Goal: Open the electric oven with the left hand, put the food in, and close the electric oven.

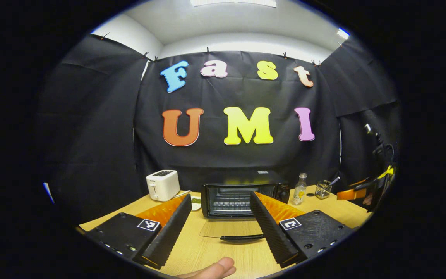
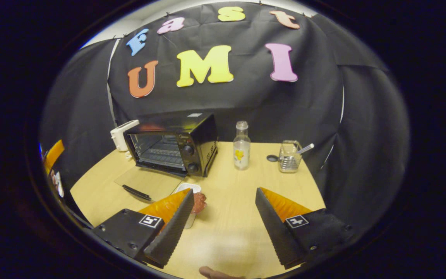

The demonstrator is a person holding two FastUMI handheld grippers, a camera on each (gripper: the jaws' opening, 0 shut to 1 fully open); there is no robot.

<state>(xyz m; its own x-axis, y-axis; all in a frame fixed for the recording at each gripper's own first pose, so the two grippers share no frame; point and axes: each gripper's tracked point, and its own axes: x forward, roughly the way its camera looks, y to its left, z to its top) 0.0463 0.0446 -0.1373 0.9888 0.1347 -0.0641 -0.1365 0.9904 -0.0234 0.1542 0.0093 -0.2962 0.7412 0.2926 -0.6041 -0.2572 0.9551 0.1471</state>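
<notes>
The black electric oven (image 2: 172,145) stood on the pale wooden surface (image 2: 227,217) with its glass door (image 1: 230,229) folded down flat, so the opening step looked done. The left tongs (image 1: 220,223) hung wide and empty in front of it. The right tongs (image 2: 223,221) were also wide, holding nothing; the reddish food (image 2: 199,201) in its white dish (image 2: 187,188) lay just beside their left finger. Next, they would probably need to close on the dish and carry it to the rack.
</notes>
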